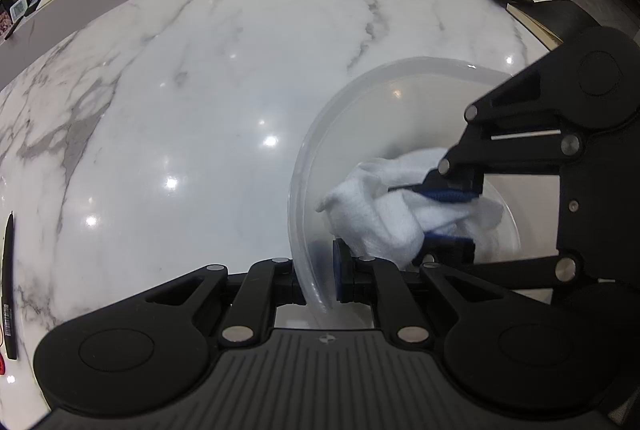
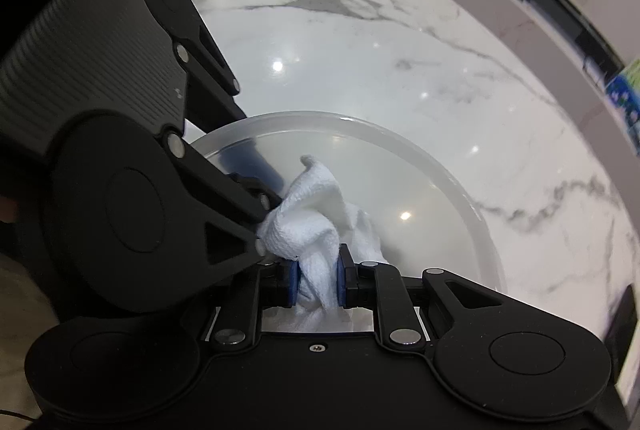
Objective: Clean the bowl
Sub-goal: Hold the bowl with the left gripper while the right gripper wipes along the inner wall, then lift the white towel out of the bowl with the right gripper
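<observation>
While my left gripper (image 1: 320, 284) clamps the bowl (image 1: 304, 165) rim on the tabletop (image 1: 200, 89), my right gripper (image 2: 316, 282) pinches the cloth (image 2: 320, 226) inside it. Wiping looks midway (no visible dirt); I judge the far wall remains.

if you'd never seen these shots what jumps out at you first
A crumpled white cloth sits inside a translucent plastic bowl on a glossy white marble table, pinched between the blue pads of the right gripper. The left gripper is clamped on the bowl's rim, its black linkages filling the foreground.
</observation>
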`<state>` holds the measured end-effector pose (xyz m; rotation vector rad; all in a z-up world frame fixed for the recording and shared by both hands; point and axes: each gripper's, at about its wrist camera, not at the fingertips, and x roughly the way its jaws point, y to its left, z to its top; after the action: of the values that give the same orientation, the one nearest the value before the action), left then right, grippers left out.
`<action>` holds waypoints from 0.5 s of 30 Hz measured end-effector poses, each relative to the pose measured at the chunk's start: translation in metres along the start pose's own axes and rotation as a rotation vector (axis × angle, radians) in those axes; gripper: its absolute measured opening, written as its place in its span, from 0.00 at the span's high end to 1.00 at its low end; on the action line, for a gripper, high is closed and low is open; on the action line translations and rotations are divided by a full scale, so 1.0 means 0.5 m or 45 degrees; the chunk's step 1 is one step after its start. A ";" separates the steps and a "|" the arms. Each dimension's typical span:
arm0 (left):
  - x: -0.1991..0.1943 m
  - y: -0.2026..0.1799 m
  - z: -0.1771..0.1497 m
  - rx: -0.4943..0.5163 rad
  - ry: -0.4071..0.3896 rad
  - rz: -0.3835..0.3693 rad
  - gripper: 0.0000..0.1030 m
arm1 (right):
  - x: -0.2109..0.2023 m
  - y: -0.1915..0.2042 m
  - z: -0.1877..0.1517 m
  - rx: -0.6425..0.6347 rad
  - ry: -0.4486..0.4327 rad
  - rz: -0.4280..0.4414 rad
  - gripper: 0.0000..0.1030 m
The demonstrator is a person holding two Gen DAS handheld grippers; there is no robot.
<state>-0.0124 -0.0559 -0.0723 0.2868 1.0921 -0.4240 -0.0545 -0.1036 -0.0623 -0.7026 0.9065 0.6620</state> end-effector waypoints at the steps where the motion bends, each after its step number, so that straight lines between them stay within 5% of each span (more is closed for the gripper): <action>1: 0.000 0.000 0.000 0.000 0.000 -0.001 0.92 | -0.006 -0.001 -0.002 -0.018 -0.005 -0.014 0.85; 15: -0.003 -0.001 -0.002 0.010 -0.003 0.006 0.92 | 0.022 -0.063 0.004 -0.011 0.054 -0.154 0.85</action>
<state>-0.0141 -0.0557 -0.0717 0.2957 1.0875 -0.4243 -0.0249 -0.1186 -0.0628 -0.7758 0.8929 0.5456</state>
